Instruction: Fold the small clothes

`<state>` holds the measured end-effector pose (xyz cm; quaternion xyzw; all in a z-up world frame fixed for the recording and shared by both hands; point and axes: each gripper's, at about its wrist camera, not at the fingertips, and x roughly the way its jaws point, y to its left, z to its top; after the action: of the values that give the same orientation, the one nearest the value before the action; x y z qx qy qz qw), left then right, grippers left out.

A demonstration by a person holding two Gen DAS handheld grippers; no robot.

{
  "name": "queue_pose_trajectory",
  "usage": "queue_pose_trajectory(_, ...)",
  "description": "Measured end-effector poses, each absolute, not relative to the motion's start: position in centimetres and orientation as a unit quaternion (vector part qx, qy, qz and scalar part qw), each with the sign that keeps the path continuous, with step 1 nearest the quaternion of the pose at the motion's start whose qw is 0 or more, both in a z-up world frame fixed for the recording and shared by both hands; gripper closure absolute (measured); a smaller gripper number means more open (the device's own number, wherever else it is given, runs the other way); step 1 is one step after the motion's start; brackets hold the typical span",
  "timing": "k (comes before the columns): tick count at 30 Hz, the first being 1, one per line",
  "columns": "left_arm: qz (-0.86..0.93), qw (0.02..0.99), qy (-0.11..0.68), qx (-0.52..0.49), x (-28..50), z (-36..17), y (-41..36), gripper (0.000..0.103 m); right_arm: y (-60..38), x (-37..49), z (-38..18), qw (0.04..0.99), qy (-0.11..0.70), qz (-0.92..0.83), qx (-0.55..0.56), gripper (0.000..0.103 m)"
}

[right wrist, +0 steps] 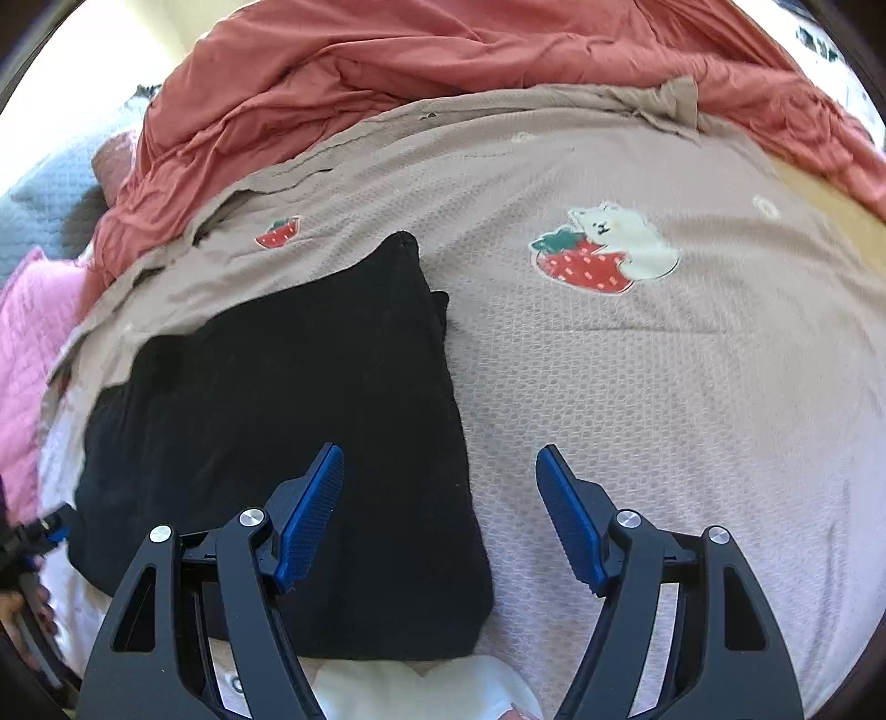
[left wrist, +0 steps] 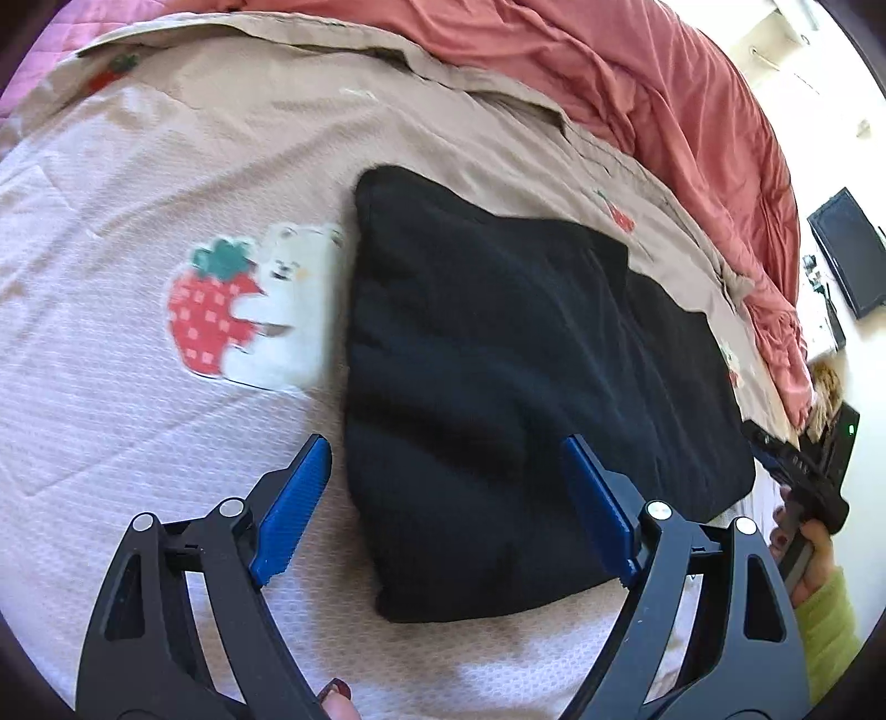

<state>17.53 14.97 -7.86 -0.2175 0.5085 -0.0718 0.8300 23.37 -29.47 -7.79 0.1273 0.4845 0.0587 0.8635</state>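
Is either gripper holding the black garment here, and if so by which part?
Nothing is held. The left gripper and right gripper both hover with jaws open above the folded black garment.

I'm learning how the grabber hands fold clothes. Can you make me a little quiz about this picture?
1. True or false: the left gripper is shut on the black garment.
2. What picture is sewn on the bed cover beside the garment? A) a strawberry with a white bear B) a blue car C) a yellow duck
3. Fill in: the bunched blanket behind the cover is ____ in colour.

Key: 1 false, both the left and the right gripper are open and hold nothing. 2 A, the strawberry bear patch. 3 red.
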Motion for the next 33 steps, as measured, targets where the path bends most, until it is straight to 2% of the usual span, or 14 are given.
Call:
queue_pose_trajectory(1, -0.073, 0.83, 0.511, -0.211, 17.5, -7.9, 14.6, 0.028, -29.5, 23.5, -7.9, 0.862, 0.484, 0.063, 0.134, 0.032)
queue_pose_trajectory(3, -0.071, 0.835, 0.511, -0.191, 17.6, -7.8, 13.9, 0.05, -29.3, 23.9, -8.2, 0.858, 0.487, 0.074, 0.143, 0.033)
queue_pose_trajectory(4, -0.066, 0.839, 0.512, -0.172, 17.6, -7.7, 13.5, 0.056, -29.3, 24.1, -8.4, 0.856, 0.491, 0.075, 0.144, 0.039)
queue_pose_trajectory(5, -0.068, 0.841, 0.511, -0.164, 17.6, -7.6, 13.2, 0.061, -29.2, 24.2, -8.6, 0.853, 0.495, 0.075, 0.144, 0.052)
queue_pose_trajectory(6, -0.07, 0.843, 0.51, -0.159, 17.7, -7.4, 13.1, 0.069, -29.1, 24.3, -8.9, 0.849, 0.502, 0.079, 0.144, 0.06)
queue_pose_trajectory(7, -0.073, 0.845, 0.507, -0.153, 17.6, -7.1, 12.9, 0.075, -28.9, 24.2, -9.0, 0.847, 0.505, 0.084, 0.144, 0.075)
queue_pose_trajectory(8, -0.073, 0.848, 0.504, -0.146, 17.5, -6.9, 12.8, 0.083, -28.9, 23.9, -9.0, 0.848, 0.503, 0.087, 0.14, 0.085)
queue_pose_trajectory(9, -0.071, 0.85, 0.504, -0.14, 17.5, -6.7, 12.7, 0.086, -28.8, 23.7, -8.8, 0.851, 0.498, 0.091, 0.138, 0.089)
queue_pose_trajectory(10, -0.072, 0.849, 0.504, -0.14, 17.6, -6.6, 12.9, 0.087, -28.9, 23.4, -8.5, 0.854, 0.493, 0.094, 0.136, 0.093)
queue_pose_trajectory(15, -0.079, 0.841, 0.503, -0.184, 17.3, -6.1, 14.5, 0.093, -29.6, 21.8, -7.2, 0.861, 0.483, 0.087, 0.135, 0.095)
queue_pose_trajectory(28, -0.064, 0.83, 0.532, -0.156, 18.1, -7.5, 14.0, 0.091, -29.1, 21.0, -9.4, 0.86, 0.501, 0.029, 0.089, 0.093)
queue_pose_trajectory(33, -0.061, 0.831, 0.527, -0.165, 18.1, -7.2, 14.2, 0.086, -29.5, 20.6, -10.0, 0.858, 0.505, 0.013, 0.092, 0.093)
